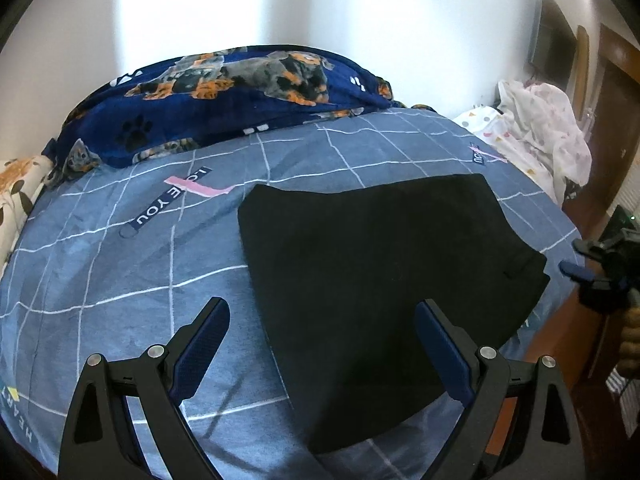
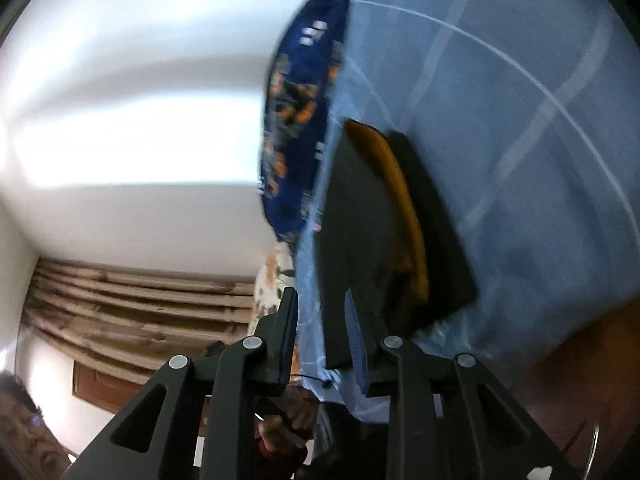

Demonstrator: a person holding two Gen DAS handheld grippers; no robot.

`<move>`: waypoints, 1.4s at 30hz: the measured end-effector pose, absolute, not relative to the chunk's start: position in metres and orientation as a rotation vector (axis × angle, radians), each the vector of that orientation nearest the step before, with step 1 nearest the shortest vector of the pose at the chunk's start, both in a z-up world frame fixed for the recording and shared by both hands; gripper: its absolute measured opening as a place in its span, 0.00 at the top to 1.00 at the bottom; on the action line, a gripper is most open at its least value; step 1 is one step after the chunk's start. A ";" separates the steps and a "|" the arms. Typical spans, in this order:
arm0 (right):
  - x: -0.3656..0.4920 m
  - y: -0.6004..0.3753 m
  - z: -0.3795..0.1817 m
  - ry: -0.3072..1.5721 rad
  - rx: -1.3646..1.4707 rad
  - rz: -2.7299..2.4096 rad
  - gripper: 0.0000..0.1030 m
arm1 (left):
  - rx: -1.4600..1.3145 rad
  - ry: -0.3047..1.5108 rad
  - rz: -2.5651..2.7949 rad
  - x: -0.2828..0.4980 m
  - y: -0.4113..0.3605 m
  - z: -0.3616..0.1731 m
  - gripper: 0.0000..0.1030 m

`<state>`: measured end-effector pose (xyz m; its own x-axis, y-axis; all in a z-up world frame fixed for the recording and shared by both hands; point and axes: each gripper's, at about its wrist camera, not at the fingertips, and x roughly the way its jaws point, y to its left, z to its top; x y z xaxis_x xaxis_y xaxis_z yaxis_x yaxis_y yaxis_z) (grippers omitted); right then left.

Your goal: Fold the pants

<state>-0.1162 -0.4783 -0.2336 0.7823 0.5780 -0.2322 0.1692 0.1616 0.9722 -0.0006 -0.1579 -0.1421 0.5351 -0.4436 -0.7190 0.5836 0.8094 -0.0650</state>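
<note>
The black pants (image 1: pixel 380 280) lie folded into a flat block on the blue grid bedsheet (image 1: pixel 120 260). My left gripper (image 1: pixel 322 306) hovers over the block's near left part, jaws wide open and empty. My right gripper (image 1: pixel 576 258) is past the bed's right edge, clear of the cloth. The right wrist view is rolled and blurred. In it the right gripper (image 2: pixel 322 300) shows a narrow gap between its fingers, and no cloth is pinched there. Beyond it the pants (image 2: pixel 360 220) show an orange-brown inner layer (image 2: pixel 400 200).
A dark blue dog-print blanket (image 1: pixel 240 92) is bunched along the bed's far side by the white wall. A heap of white patterned cloth (image 1: pixel 540 128) sits at the far right corner. A wooden door (image 1: pixel 616 100) stands on the right. A person's hand (image 2: pixel 288 420) shows below the gripper.
</note>
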 end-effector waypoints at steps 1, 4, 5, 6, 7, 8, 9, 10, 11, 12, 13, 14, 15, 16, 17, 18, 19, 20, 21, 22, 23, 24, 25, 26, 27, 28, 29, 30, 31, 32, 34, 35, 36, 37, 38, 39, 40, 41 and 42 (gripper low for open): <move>-0.117 -0.478 -0.241 0.666 1.418 0.311 0.75 | 0.202 0.796 -0.615 -0.002 -0.158 -0.142 0.09; -0.115 -0.476 -0.253 0.660 1.472 0.310 0.74 | 0.215 0.793 -0.612 -0.004 -0.158 -0.142 0.09; -0.113 -0.474 -0.254 0.671 1.466 0.306 0.73 | 0.214 0.793 -0.610 -0.004 -0.157 -0.141 0.09; -0.109 -0.472 -0.256 0.690 1.455 0.289 0.71 | 0.214 0.795 -0.607 -0.004 -0.157 -0.141 0.09; -0.106 -0.471 -0.258 0.714 1.446 0.257 0.71 | 0.212 0.798 -0.604 -0.004 -0.156 -0.142 0.09; -0.103 -0.471 -0.259 0.718 1.447 0.249 0.71 | 0.206 0.805 -0.602 -0.003 -0.155 -0.143 0.09; -0.102 -0.471 -0.261 0.721 1.450 0.240 0.71 | 0.201 0.809 -0.603 -0.002 -0.154 -0.144 0.09; -0.101 -0.471 -0.261 0.725 1.451 0.230 0.70 | 0.196 0.815 -0.602 -0.002 -0.154 -0.145 0.09; -0.099 -0.471 -0.261 0.728 1.449 0.225 0.70 | 0.194 0.821 -0.602 -0.002 -0.154 -0.146 0.09; -0.097 -0.470 -0.261 0.731 1.448 0.221 0.67 | 0.196 0.825 -0.601 -0.002 -0.154 -0.147 0.09; -0.095 -0.469 -0.260 0.734 1.444 0.211 0.67 | 0.200 0.828 -0.601 -0.002 -0.155 -0.148 0.09; -0.092 -0.469 -0.260 0.739 1.436 0.194 0.67 | 0.208 0.829 -0.601 -0.003 -0.155 -0.148 0.09; -0.090 -0.469 -0.261 0.742 1.432 0.180 0.69 | 0.213 0.827 -0.602 -0.004 -0.156 -0.148 0.09; -0.089 -0.469 -0.262 0.751 1.432 0.163 0.84 | 0.217 0.824 -0.602 -0.005 -0.156 -0.148 0.09; -0.087 -0.469 -0.263 0.764 1.424 0.144 0.89 | 0.223 0.820 -0.600 -0.006 -0.156 -0.148 0.09; -0.087 -0.468 -0.264 0.774 1.410 0.126 0.89 | 0.224 0.818 -0.599 -0.005 -0.156 -0.148 0.09; -0.088 -0.467 -0.262 0.767 1.396 0.114 0.89 | 0.223 0.817 -0.598 -0.005 -0.156 -0.147 0.09; -0.093 -0.466 -0.259 0.757 1.386 0.113 0.89 | 0.220 0.817 -0.598 -0.004 -0.155 -0.146 0.09; -0.095 -0.464 -0.254 0.746 1.372 0.112 0.89 | 0.216 0.817 -0.599 -0.004 -0.154 -0.145 0.09; -0.099 -0.461 -0.247 0.731 1.365 0.122 0.90 | 0.210 0.816 -0.600 -0.003 -0.153 -0.144 0.09; -0.103 -0.459 -0.241 0.714 1.366 0.136 0.90 | 0.207 0.814 -0.601 -0.003 -0.153 -0.143 0.09; -0.108 -0.456 -0.236 0.707 1.361 0.142 0.90 | 0.206 0.812 -0.602 -0.002 -0.152 -0.144 0.09; -0.112 -0.452 -0.232 0.712 1.348 0.144 0.90 | 0.208 0.814 -0.600 -0.001 -0.153 -0.145 0.09; -0.114 -0.451 -0.232 0.724 1.342 0.139 0.90 | 0.211 0.819 -0.596 0.001 -0.153 -0.147 0.09; -0.115 -0.450 -0.235 0.739 1.338 0.130 0.91 | 0.212 0.825 -0.595 0.002 -0.153 -0.149 0.09; -0.117 -0.452 -0.245 0.764 1.345 0.106 0.92 | 0.211 0.832 -0.594 0.002 -0.153 -0.151 0.09; -0.118 -0.454 -0.255 0.775 1.373 0.090 0.92 | 0.212 0.838 -0.592 0.003 -0.153 -0.153 0.09; -0.120 -0.456 -0.266 0.777 1.413 0.087 0.92 | 0.217 0.844 -0.587 0.004 -0.153 -0.156 0.09; -0.120 -0.458 -0.276 0.772 1.440 0.091 0.93 | 0.221 0.850 -0.582 0.004 -0.153 -0.159 0.09; -0.118 -0.458 -0.279 0.768 1.449 0.092 0.93 | 0.223 0.857 -0.579 0.006 -0.152 -0.161 0.09; -0.119 -0.459 -0.280 0.755 1.465 0.101 0.93 | 0.221 0.868 -0.571 0.008 -0.151 -0.166 0.09; -0.119 -0.459 -0.280 0.753 1.465 0.106 0.93 | 0.216 0.879 -0.566 0.010 -0.151 -0.169 0.09; -0.119 -0.460 -0.281 0.755 1.467 0.109 0.93 | 0.214 0.891 -0.563 0.012 -0.151 -0.172 0.09; -0.120 -0.460 -0.282 0.753 1.476 0.112 0.93 | 0.214 0.900 -0.560 0.013 -0.151 -0.175 0.09; -0.121 -0.458 -0.281 0.749 1.483 0.109 0.93 | 0.213 0.913 -0.553 0.014 -0.150 -0.178 0.09; -0.122 -0.458 -0.282 0.748 1.487 0.111 0.93 | 0.212 0.920 -0.549 0.015 -0.150 -0.180 0.09; -0.122 -0.458 -0.282 0.746 1.490 0.112 0.93 | 0.211 0.925 -0.548 0.016 -0.149 -0.182 0.09; -0.124 -0.458 -0.281 0.746 1.487 0.113 0.93 | 0.206 0.929 -0.549 0.016 -0.149 -0.184 0.09; -0.123 -0.457 -0.280 0.747 1.481 0.113 0.93 | 0.203 0.930 -0.550 0.016 -0.148 -0.184 0.09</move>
